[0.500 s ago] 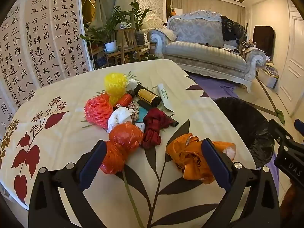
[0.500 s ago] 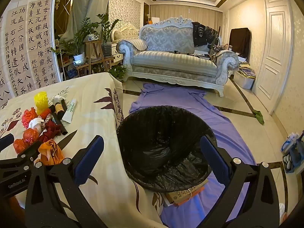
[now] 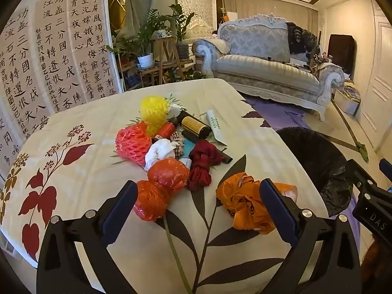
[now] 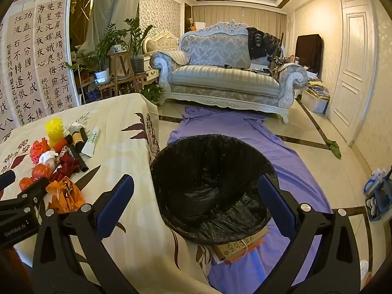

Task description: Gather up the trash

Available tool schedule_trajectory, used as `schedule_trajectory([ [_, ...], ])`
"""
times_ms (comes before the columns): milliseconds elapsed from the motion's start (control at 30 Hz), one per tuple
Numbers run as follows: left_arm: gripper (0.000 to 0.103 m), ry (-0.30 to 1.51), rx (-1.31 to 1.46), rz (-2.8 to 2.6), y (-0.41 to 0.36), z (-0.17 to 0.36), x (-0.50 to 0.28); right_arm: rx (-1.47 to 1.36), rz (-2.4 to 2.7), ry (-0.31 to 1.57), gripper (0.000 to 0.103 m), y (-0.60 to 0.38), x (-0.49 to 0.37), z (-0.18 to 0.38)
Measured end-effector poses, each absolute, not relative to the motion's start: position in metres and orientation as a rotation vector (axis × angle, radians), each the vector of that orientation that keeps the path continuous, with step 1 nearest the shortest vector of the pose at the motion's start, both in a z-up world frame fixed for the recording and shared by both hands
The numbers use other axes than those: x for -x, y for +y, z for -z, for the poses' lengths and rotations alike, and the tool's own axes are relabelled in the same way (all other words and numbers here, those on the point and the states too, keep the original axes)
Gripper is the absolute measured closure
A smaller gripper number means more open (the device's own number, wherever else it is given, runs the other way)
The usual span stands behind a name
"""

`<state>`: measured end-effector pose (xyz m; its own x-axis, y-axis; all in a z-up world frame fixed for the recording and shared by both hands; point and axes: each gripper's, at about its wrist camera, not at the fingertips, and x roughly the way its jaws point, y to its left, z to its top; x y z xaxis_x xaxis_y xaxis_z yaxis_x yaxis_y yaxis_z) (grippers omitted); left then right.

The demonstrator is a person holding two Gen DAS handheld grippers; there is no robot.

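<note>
A heap of trash lies on the flowered tablecloth (image 3: pixel 73 183): a crumpled orange bag (image 3: pixel 242 201) nearest, a red-orange bag (image 3: pixel 159 186), dark red cloth (image 3: pixel 203 164), white tissue (image 3: pixel 159 150), pink net (image 3: pixel 133 143), yellow net (image 3: pixel 154 112), dark bottles (image 3: pixel 194 125) and a white tube (image 3: pixel 215 127). My left gripper (image 3: pixel 198 210) hovers open over the near table, the orange bag by its right finger. My right gripper (image 4: pixel 196 203) hangs open above the black-lined bin (image 4: pixel 210 186), with nothing between its fingers. The heap shows small at the left of the right wrist view, orange bag (image 4: pixel 65 194) nearest.
The bin (image 3: pixel 318 169) stands on the floor off the table's right edge, on stacked books (image 4: pixel 240 245) over a purple cloth (image 4: pixel 245 132). A sofa (image 4: pixel 225 78), plant stands (image 4: pixel 117 68) and a calligraphy screen (image 3: pixel 49 56) lie beyond. The right gripper's body (image 3: pixel 372 201) shows at the left view's right edge.
</note>
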<state>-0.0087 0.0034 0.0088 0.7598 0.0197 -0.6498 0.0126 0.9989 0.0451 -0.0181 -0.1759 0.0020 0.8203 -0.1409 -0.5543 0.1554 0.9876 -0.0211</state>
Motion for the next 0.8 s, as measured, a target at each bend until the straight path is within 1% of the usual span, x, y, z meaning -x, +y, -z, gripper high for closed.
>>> schedule_trajectory([
  [200, 0.006, 0.704, -0.043, -0.01, 0.007, -0.01, 0.011, -0.025, 0.161, 0.588, 0.004, -0.179, 0.032, 0.0],
  [800, 0.006, 0.709, -0.039, -0.011, 0.01, -0.009, 0.011, -0.031, 0.168, 0.602, 0.004, -0.183, 0.026, 0.001],
])
